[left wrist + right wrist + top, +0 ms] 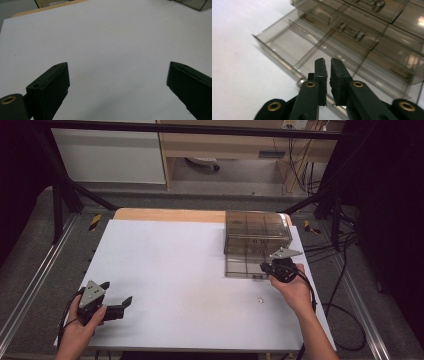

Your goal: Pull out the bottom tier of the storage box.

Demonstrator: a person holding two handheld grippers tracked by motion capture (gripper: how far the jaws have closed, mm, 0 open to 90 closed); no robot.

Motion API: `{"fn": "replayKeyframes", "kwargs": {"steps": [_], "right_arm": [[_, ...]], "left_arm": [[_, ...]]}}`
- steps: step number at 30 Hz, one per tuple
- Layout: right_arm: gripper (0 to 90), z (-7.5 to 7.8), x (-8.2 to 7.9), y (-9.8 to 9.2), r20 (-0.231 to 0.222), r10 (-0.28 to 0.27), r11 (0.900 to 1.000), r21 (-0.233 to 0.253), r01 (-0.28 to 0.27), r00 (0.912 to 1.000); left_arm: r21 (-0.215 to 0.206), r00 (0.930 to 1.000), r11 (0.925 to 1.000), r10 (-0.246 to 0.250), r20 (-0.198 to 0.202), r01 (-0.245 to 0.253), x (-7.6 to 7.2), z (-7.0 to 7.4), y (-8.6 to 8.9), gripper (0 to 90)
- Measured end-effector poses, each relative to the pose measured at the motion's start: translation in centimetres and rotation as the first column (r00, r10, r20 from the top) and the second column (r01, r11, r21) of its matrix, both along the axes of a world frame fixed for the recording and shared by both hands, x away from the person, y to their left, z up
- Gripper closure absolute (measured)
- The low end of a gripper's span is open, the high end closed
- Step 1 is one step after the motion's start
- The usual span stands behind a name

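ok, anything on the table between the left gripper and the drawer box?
Nothing: in the high view the white table is bare between the left gripper and the drawer box. A small screw-like bit lies off that line.

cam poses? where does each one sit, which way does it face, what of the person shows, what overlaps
High view: above the person's side, facing forward and down on the white table; both hands, left claw, right claw show.
Left gripper view: rides the left claw, looks along its wide-open jaws over bare table.
Right gripper view: rides the right claw, jaws nearly together over the smoky drawer cabinet's pulled-out drawer.
Shared: the cabinet, which also sits in the left gripper view's top right corner.
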State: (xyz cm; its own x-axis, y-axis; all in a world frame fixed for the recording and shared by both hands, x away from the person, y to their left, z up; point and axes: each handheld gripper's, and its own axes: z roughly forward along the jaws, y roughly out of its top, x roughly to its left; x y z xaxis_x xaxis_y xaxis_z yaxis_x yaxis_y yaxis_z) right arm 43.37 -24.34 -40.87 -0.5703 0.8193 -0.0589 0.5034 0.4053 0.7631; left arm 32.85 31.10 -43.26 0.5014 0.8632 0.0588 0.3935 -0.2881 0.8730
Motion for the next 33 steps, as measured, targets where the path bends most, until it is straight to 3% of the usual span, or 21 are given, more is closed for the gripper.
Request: {"fn": "replayKeyframes", "kwargs": {"steps": [9,20,23,26,33], "right_arm": [[61.0,-0.7,-3.3,0.2,0.039,-0.028,0.997,0.073,0.025,0.9989],[37.9,-0.4,-6.2,0.6,0.055,-0.074,0.996,0.058,0.07,0.9958],[28.0,-0.2,-7.2,0.6,0.055,-0.109,0.993,0.04,0.107,0.9925],[17.6,0.0,-7.8,0.6,0.024,-0.152,0.988,0.013,0.152,0.9881],[11.6,-0.3,-8.5,0.5,0.004,-0.192,0.98,0.058,0.192,0.9813]], "left_arm": [[0.001,0.9999,0.9999,0.01,0.001,-0.01,-0.1,0.0,0.0,4.7],[-0.005,0.9999,0.9999,0.013,0.005,-0.013,-0.2,0.1,0.1,4.6],[-0.006,0.9999,0.9999,0.013,0.006,-0.013,-0.2,0.1,0.1,4.6],[-0.009,0.9999,0.9999,0.012,0.005,-0.012,-0.2,0.1,0.1,4.5],[-0.026,0.9996,0.9994,0.023,0.018,-0.023,-0.5,0.4,0.3,4.5]]}}
